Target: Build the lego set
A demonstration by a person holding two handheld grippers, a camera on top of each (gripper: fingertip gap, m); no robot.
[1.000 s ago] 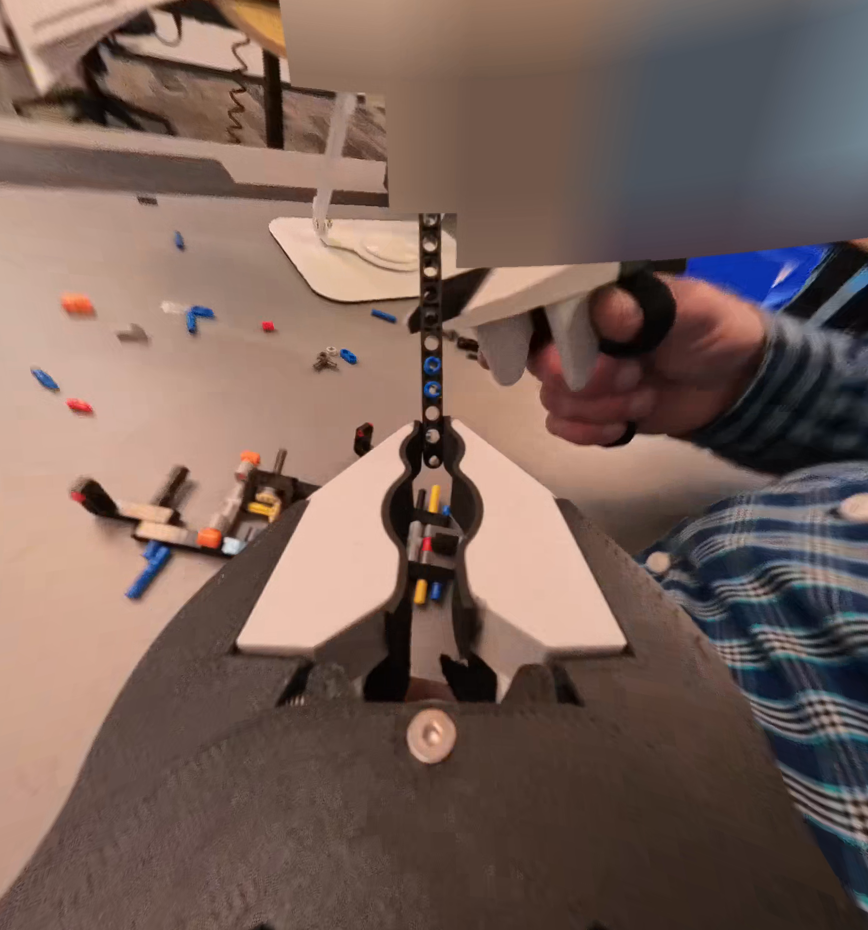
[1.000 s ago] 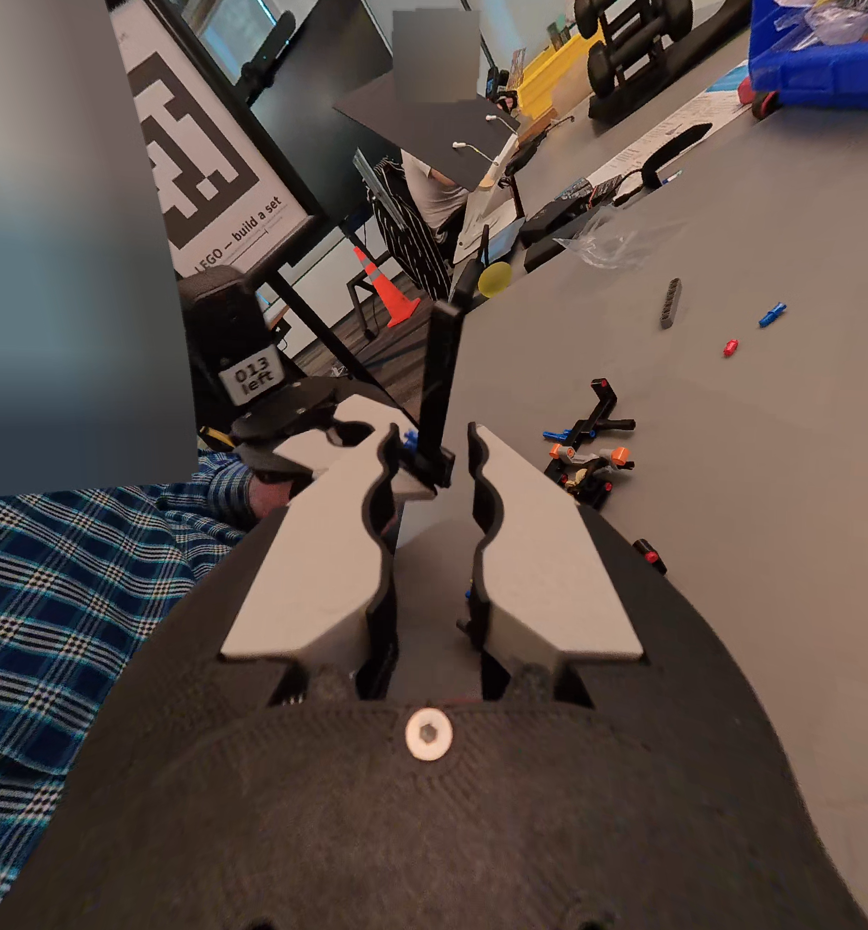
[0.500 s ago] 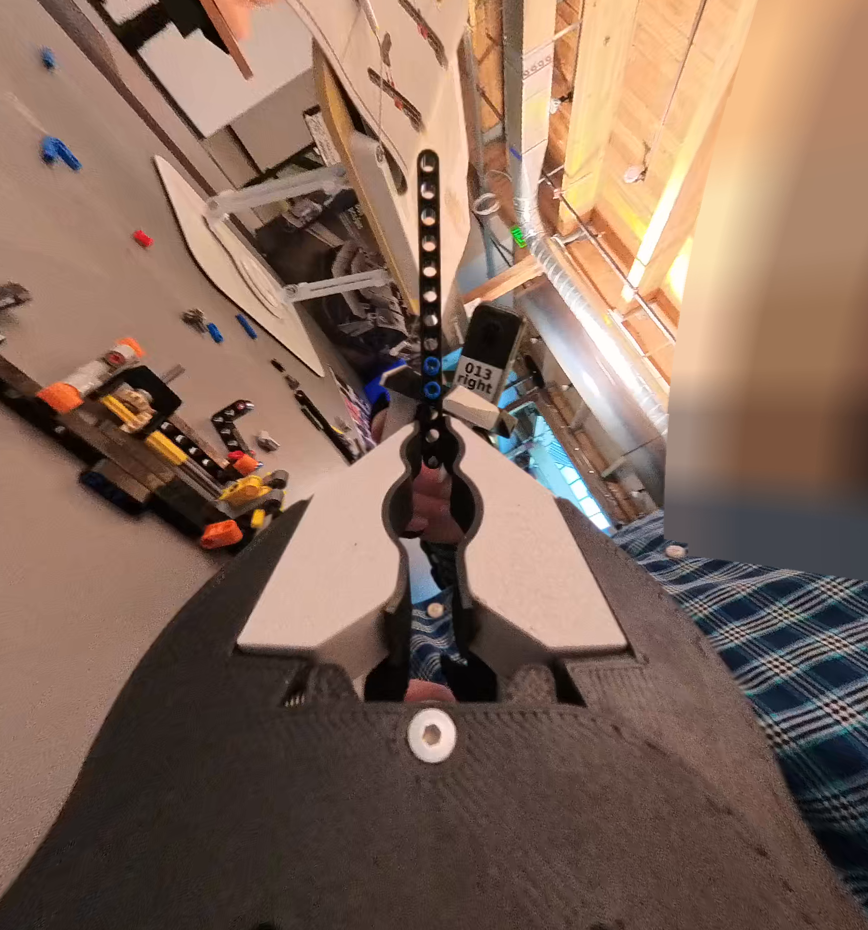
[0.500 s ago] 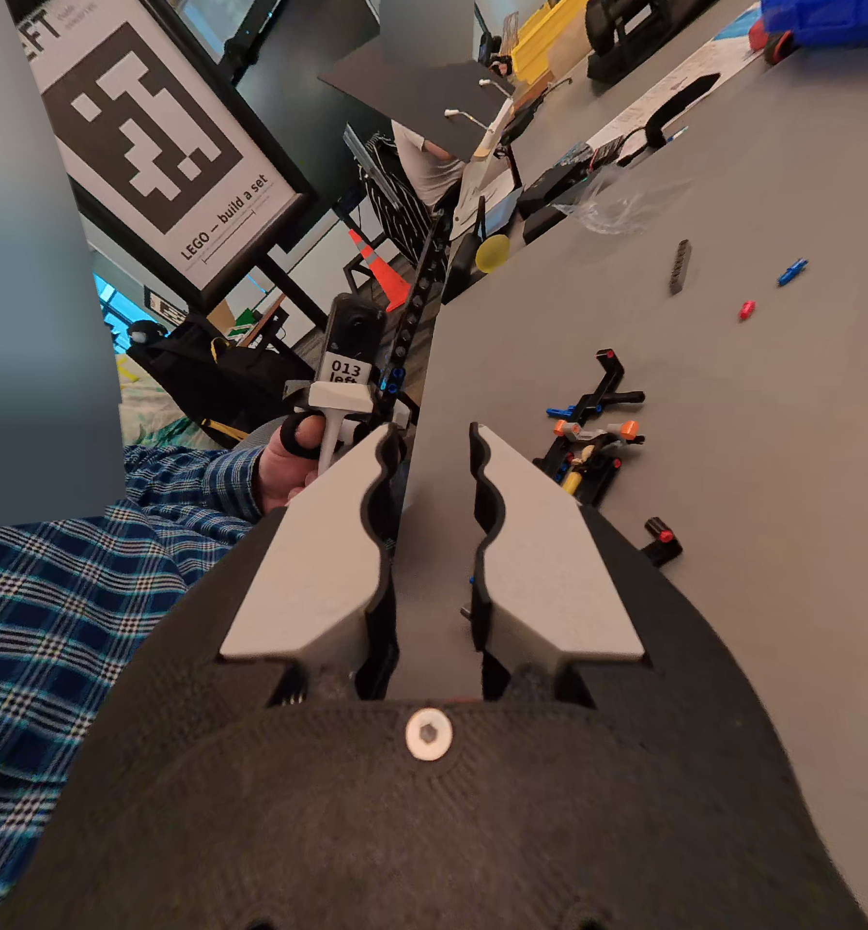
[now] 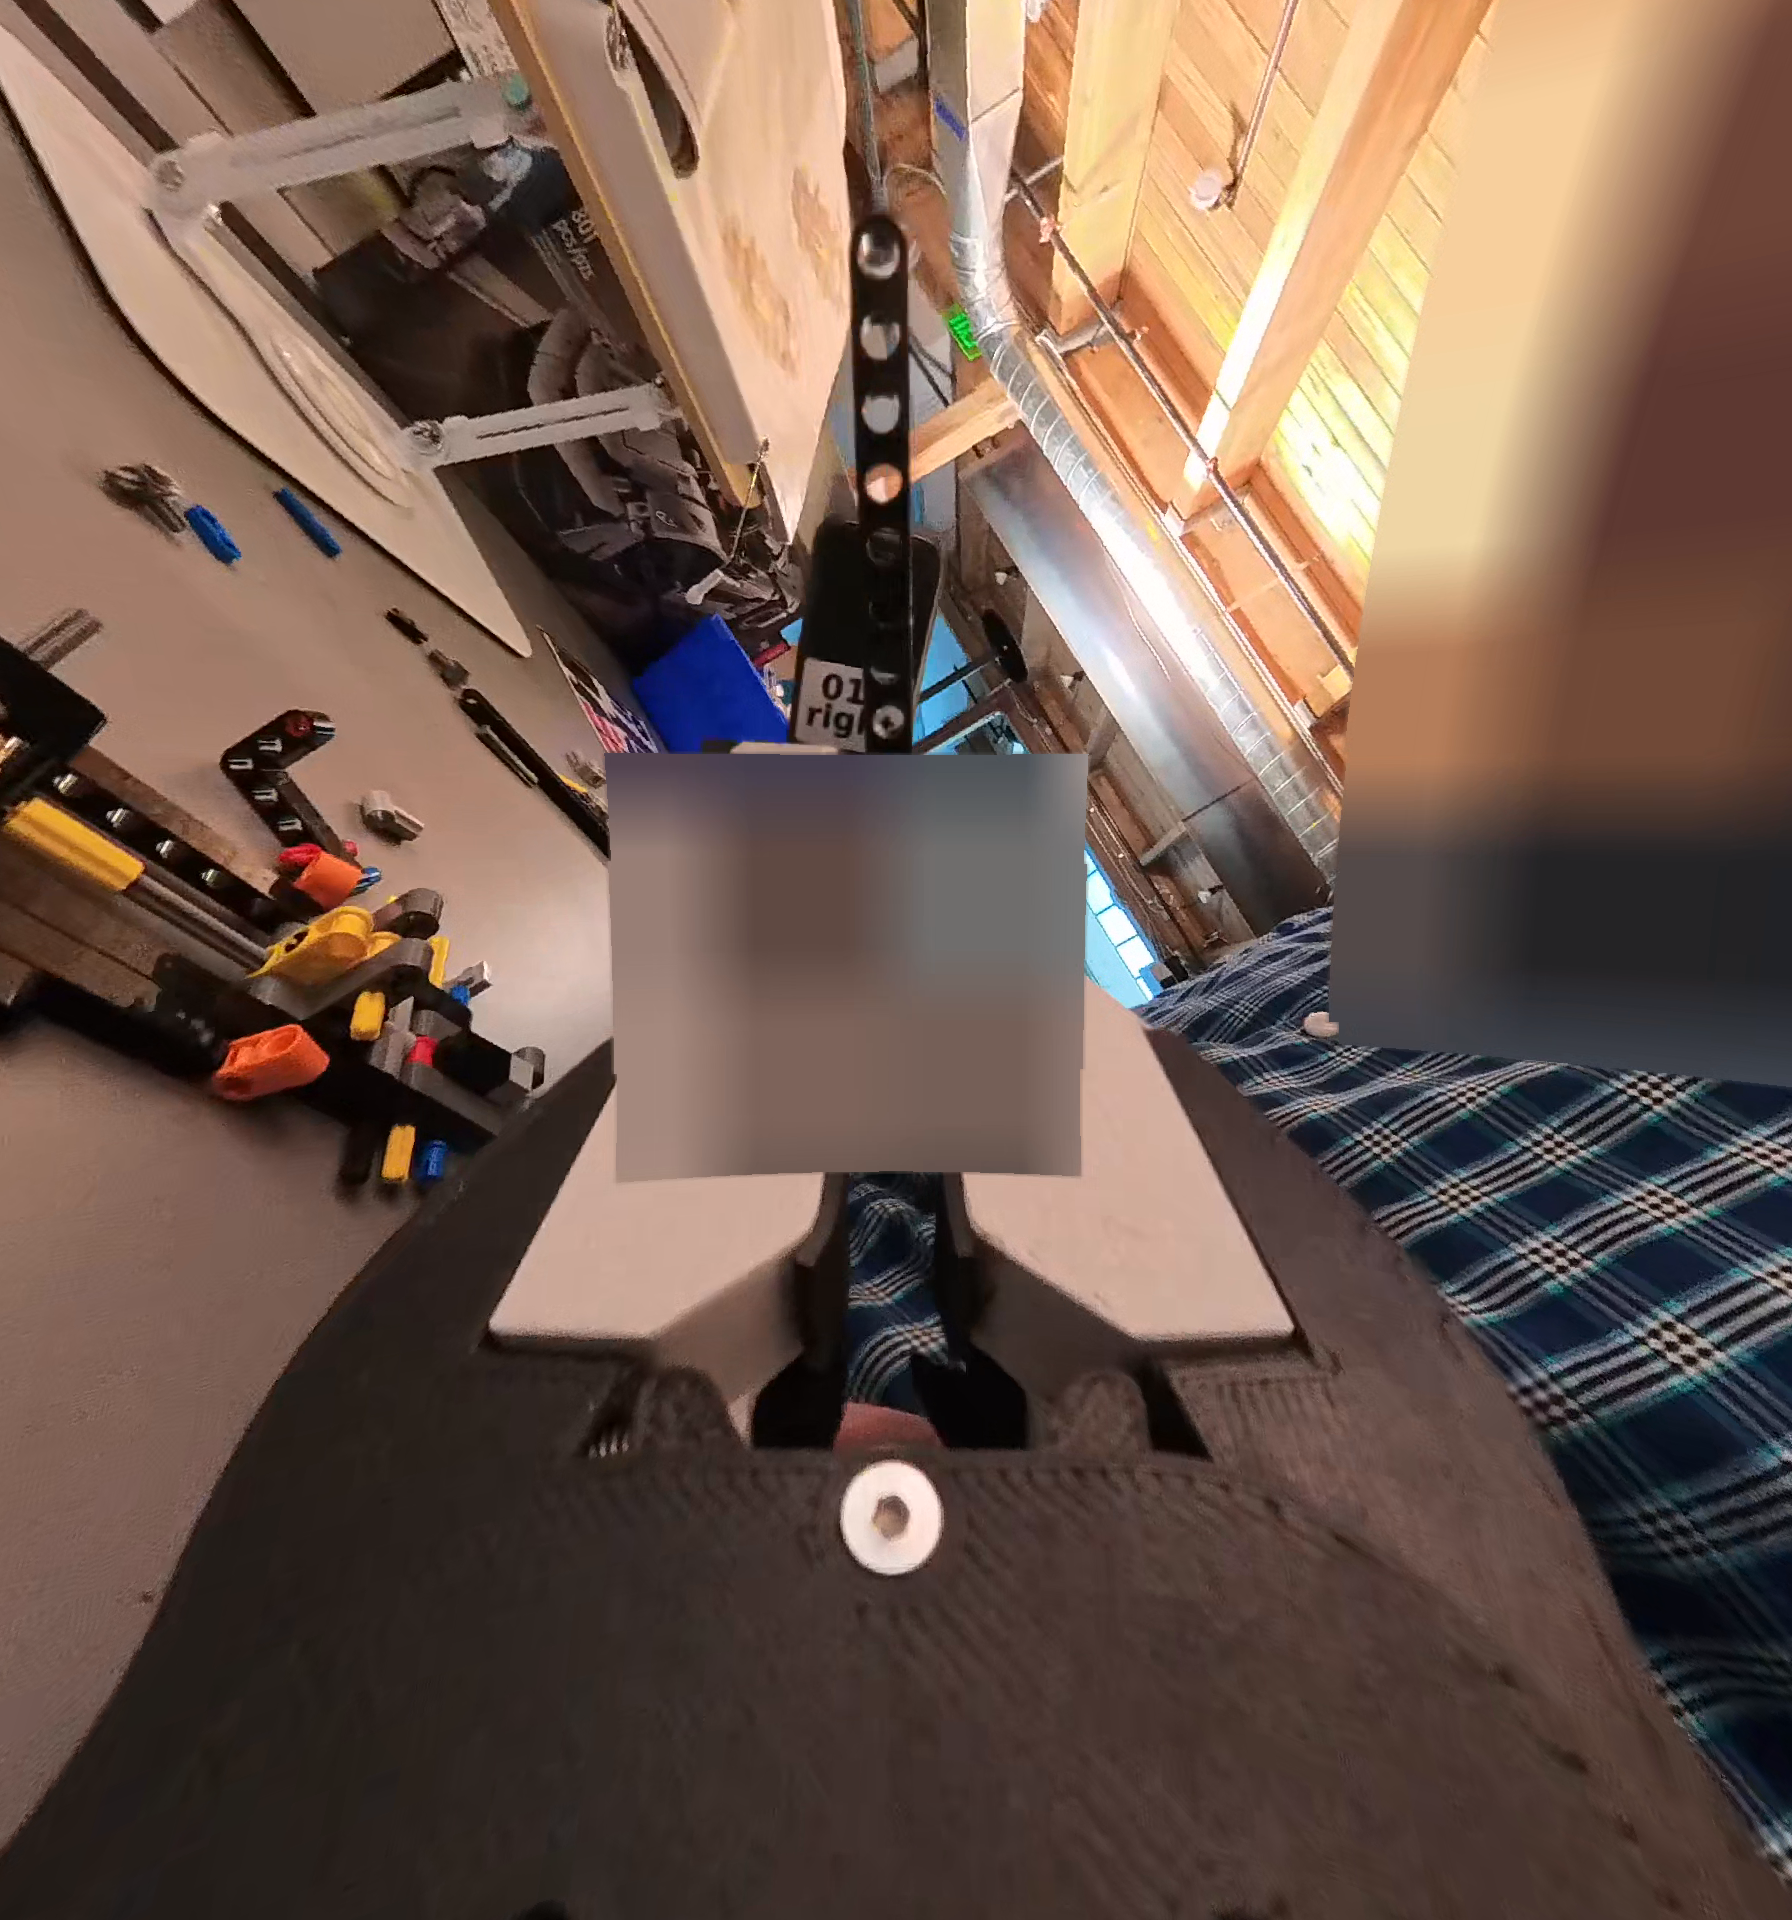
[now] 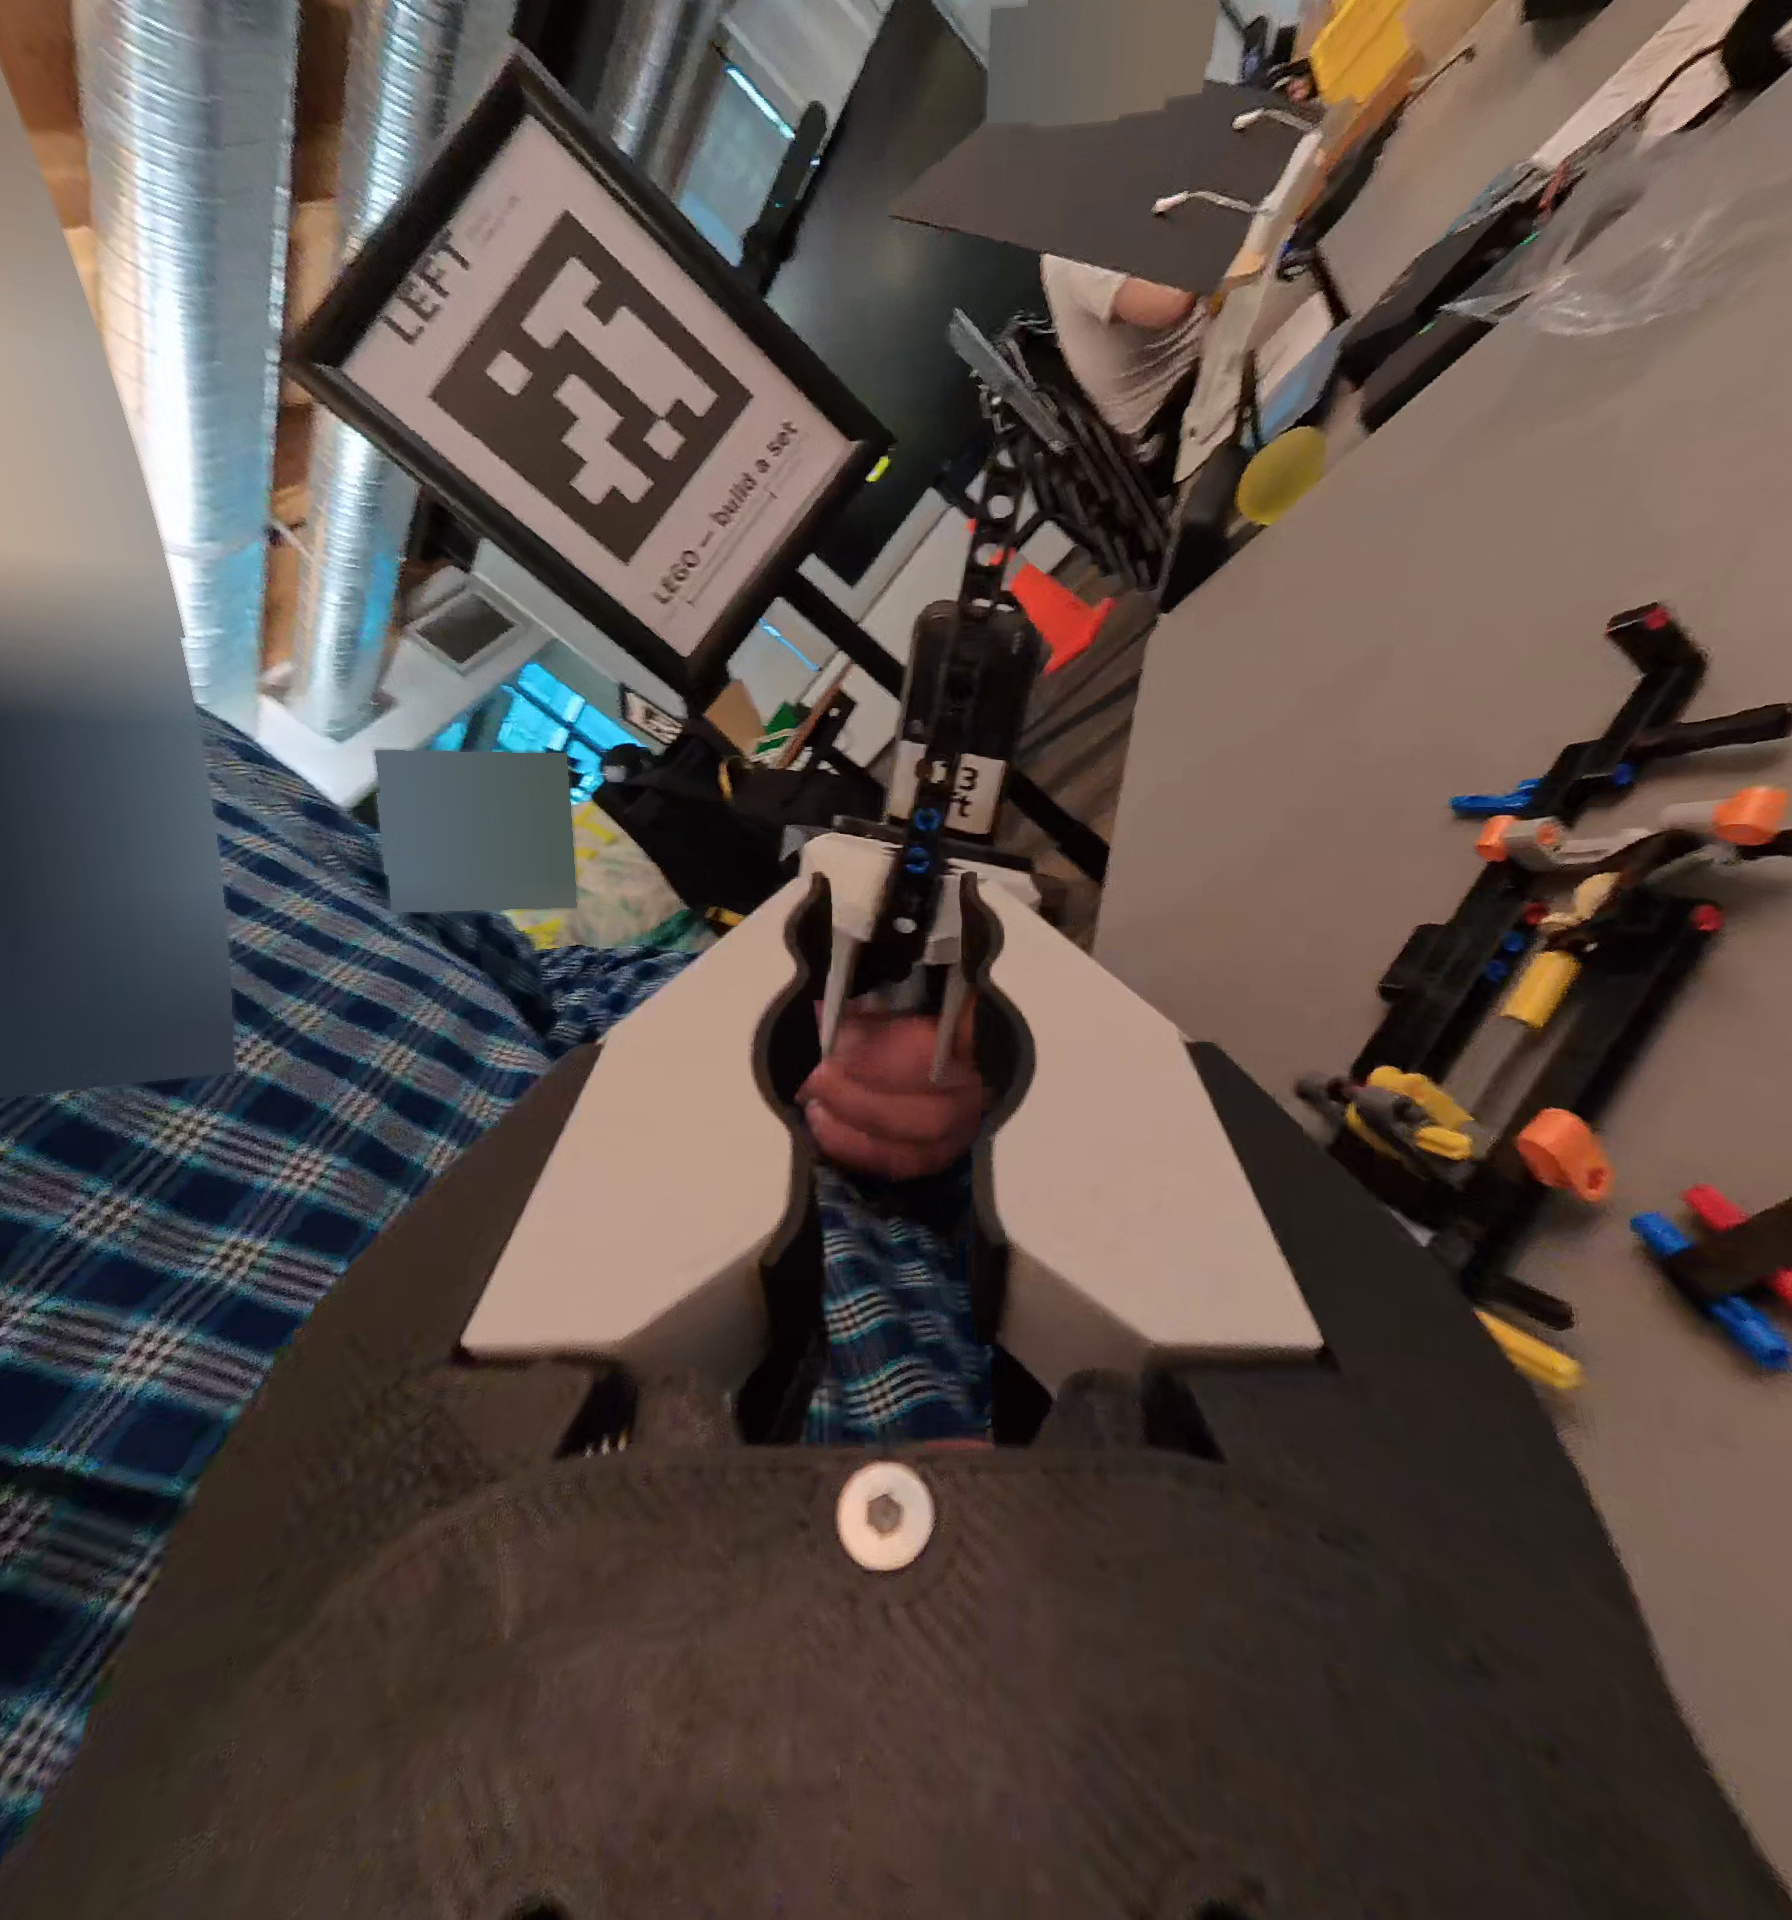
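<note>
My left gripper (image 5: 887,894) is shut on a long black beam with holes (image 5: 879,416), which stands straight out past its tips. A blurred patch hides the tips in the left wrist view. In the right wrist view the left gripper (image 6: 897,914) faces me and holds the beam (image 6: 985,540), which has two blue pins near the grip. My right gripper (image 6: 894,894) is open, its fingertips level with the left gripper's tips and on either side of them. The partly built model (image 5: 248,966) lies on the grey table (image 5: 92,1351) and also shows in the right wrist view (image 6: 1557,935).
A black L-shaped beam (image 5: 268,769) and blue pins (image 5: 211,530) lie near a white stand base (image 5: 248,312). Red and blue pins (image 6: 1754,1288) lie by the model. The person's plaid shirt (image 6: 248,1195) is close behind both grippers.
Both grippers have lifted off the table and tilted up. They have turned to face each other and come closer. The left gripper still holds the beam.
</note>
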